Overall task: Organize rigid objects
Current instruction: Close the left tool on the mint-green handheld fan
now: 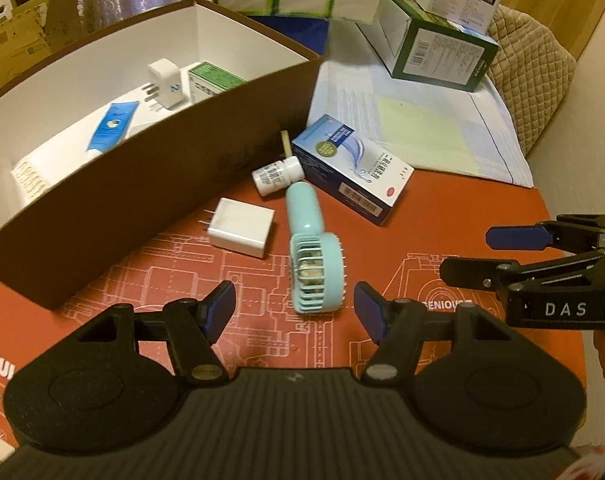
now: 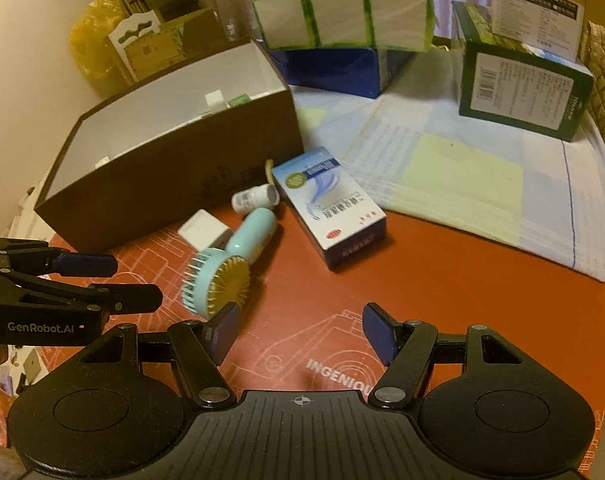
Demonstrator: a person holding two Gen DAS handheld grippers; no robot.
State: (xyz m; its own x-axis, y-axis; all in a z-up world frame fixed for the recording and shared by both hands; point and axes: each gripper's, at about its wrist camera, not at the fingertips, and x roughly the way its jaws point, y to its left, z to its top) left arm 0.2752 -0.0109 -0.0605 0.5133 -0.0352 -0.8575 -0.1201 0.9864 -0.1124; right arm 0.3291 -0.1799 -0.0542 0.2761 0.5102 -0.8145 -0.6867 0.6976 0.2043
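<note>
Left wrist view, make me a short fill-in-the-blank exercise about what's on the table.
The fan is coloured ____.
The white bottle lies ____ the brown box, on the mat.
The adapter with round pins sits ____ the brown box.
Nothing is between the left gripper pads, so it is ____.

Missing words: light blue; outside; inside; open

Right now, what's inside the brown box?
Inside the brown box: a white plug adapter, a green-white carton, a blue tube, a white packet. The near wall hides the floor behind it.
</note>
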